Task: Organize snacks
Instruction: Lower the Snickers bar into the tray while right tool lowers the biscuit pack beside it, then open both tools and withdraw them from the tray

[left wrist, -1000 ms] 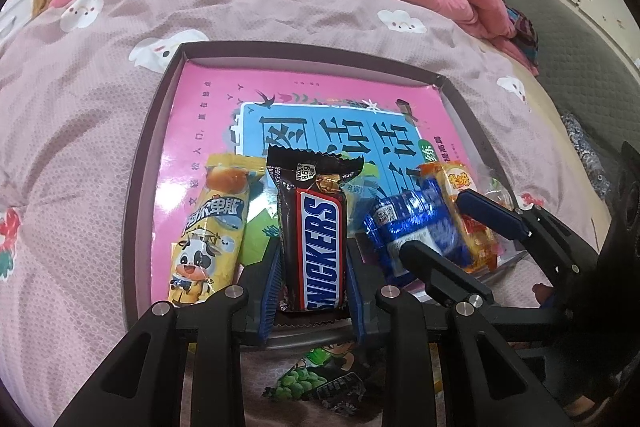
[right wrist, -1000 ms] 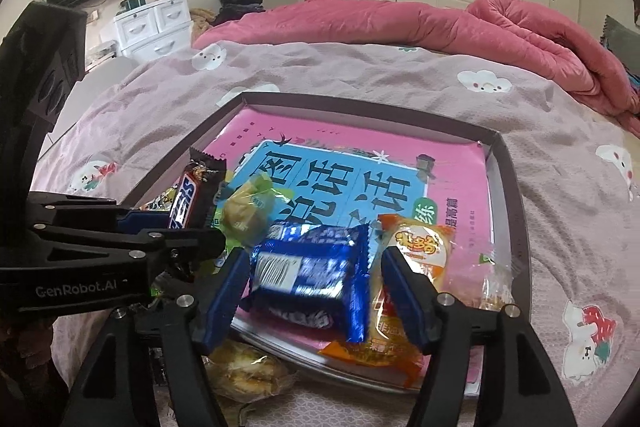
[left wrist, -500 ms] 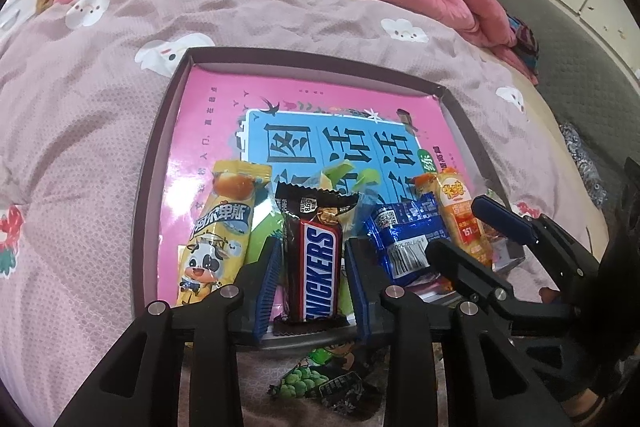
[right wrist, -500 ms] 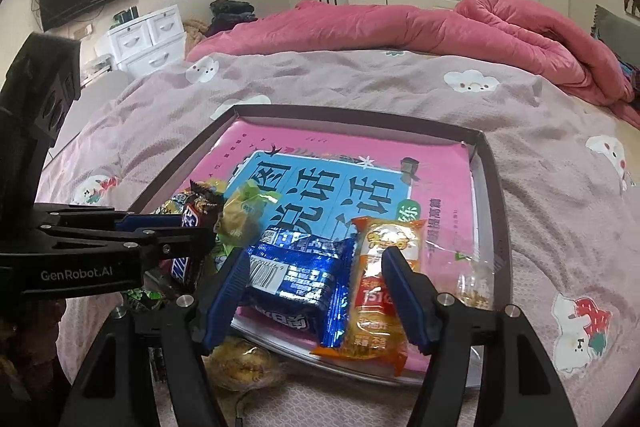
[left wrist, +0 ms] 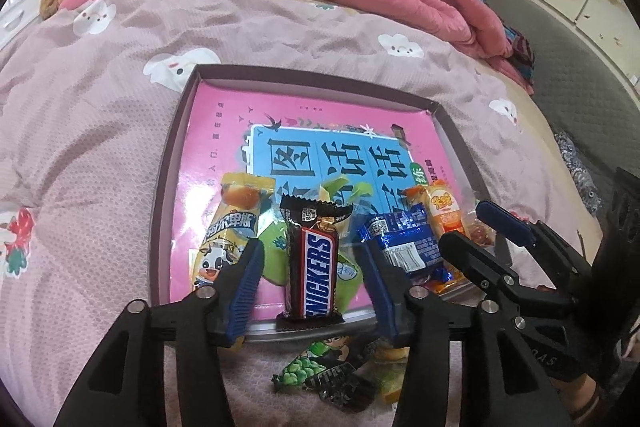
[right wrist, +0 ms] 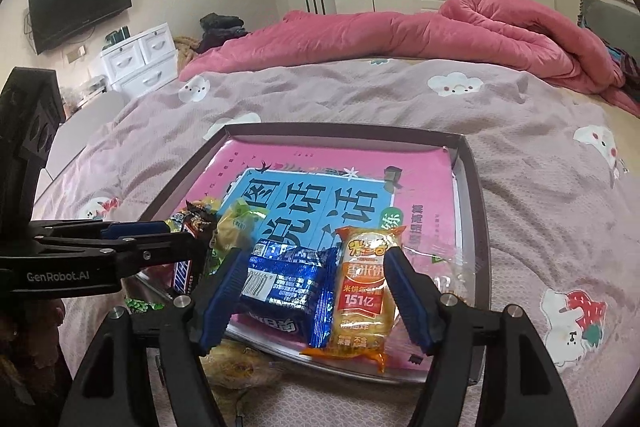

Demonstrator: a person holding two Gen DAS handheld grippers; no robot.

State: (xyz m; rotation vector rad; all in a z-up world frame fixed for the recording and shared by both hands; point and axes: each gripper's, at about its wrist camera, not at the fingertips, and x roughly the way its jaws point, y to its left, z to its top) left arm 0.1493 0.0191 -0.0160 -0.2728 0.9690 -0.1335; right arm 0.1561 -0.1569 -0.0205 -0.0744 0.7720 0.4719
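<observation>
A shallow dark-rimmed tray (left wrist: 172, 163) with a pink and blue printed floor lies on the bed. Snacks line its near edge. My left gripper (left wrist: 310, 251) is open, its fingers on either side of a Snickers bar (left wrist: 314, 267) that lies free, overhanging the rim. A yellow cow-print packet (left wrist: 230, 231) lies left of it and green packets (left wrist: 276, 247) beneath. My right gripper (right wrist: 316, 263) is open around a blue packet (right wrist: 286, 285) and an orange rice-cracker packet (right wrist: 362, 291), both lying in the tray (right wrist: 476, 227).
Loose snacks lie on the pink bedspread (left wrist: 80, 147) in front of the tray: a green pea packet (left wrist: 304, 373) and a yellowish packet (right wrist: 240, 367). A rolled pink quilt (right wrist: 400, 39) lies across the far side. White drawers (right wrist: 140, 59) stand at far left.
Both grippers have opened and drawn back toward me. The Snickers bar and the blue packet, held or bracketed before, now lie released at the tray's near edge.
</observation>
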